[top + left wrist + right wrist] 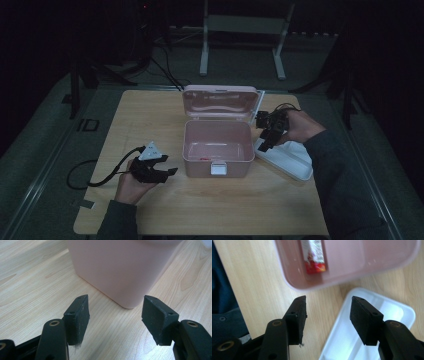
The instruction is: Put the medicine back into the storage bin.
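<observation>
Left hand-held gripper (113, 320): jaws apart, empty, low on the table (150, 110), waiting beside the pink box (217, 142).
Right hand-held gripper (327, 320): jaws apart, empty, over white tray (352, 340).
Red packet (313, 256): inside box, ahead.

- The right hand-held gripper (328, 317) is held above the worktop (252, 282); its two black jaws stand apart with nothing between them.
- A pink box (352, 267) lies beyond the jaws, open at the top.
- A red-and-white packet (314, 256) rests on the box floor, near its rim.
- A white tray (387, 307) lies just beside the box, under the right-hand jaw.
- Dark fabric occupies the left edge.
</observation>
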`<state>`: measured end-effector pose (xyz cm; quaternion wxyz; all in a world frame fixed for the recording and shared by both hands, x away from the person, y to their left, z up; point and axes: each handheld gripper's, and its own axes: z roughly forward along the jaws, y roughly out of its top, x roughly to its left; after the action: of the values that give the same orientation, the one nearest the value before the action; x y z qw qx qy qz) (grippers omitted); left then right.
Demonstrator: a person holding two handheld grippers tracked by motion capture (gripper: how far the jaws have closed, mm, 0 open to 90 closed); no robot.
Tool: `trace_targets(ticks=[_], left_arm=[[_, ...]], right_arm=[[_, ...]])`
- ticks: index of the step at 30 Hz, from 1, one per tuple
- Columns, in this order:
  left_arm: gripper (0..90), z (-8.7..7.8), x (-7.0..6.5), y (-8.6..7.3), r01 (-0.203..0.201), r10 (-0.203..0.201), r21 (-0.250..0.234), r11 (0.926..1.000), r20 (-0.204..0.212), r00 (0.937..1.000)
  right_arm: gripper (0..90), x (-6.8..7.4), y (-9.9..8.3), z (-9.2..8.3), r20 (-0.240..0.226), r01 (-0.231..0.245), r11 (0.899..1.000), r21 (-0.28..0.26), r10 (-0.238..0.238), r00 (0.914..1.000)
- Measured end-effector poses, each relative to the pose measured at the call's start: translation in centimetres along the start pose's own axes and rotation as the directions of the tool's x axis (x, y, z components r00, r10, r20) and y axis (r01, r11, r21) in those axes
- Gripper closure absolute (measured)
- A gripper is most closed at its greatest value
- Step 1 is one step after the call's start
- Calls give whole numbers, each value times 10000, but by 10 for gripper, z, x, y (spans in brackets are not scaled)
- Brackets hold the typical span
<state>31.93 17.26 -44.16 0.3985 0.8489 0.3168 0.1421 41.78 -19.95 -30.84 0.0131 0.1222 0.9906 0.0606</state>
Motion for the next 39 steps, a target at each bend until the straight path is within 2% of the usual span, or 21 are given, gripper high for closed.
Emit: trace_targets(ticks=[9, 18, 23, 28, 33, 39], left_arm=[[387, 0, 0, 0, 24, -24, 24, 10000, 13, 10000], [387, 2, 0, -1, 8, -8, 64, 10000, 45, 10000], [386, 3, 0, -1, 8, -8, 85, 10000, 62, 10000], [387, 3, 0, -1, 10, -10, 95, 10000, 64, 10000], [387, 3, 0, -1, 1, -1, 94, 10000, 60, 10000], [386, 3, 0, -1, 39, -39, 81, 10000, 66, 10000]], right_arm=[[463, -20, -34, 3, 222, -970, 9953, 21, 969, 9950], [474, -37, -60, 27, 159, -1696, 9855, 13, 1695, 9854], [522, -46, -72, 42, 264, -1879, 9820, 160, 1875, 9819], [575, -53, -83, 54, 296, -2117, 9773, 58, 2114, 9769], [555, -59, -92, 69, 161, -2172, 9751, 440, 2167, 9761], [574, -69, -104, 83, 252, -2671, 9615, 646, 2660, 9636]])
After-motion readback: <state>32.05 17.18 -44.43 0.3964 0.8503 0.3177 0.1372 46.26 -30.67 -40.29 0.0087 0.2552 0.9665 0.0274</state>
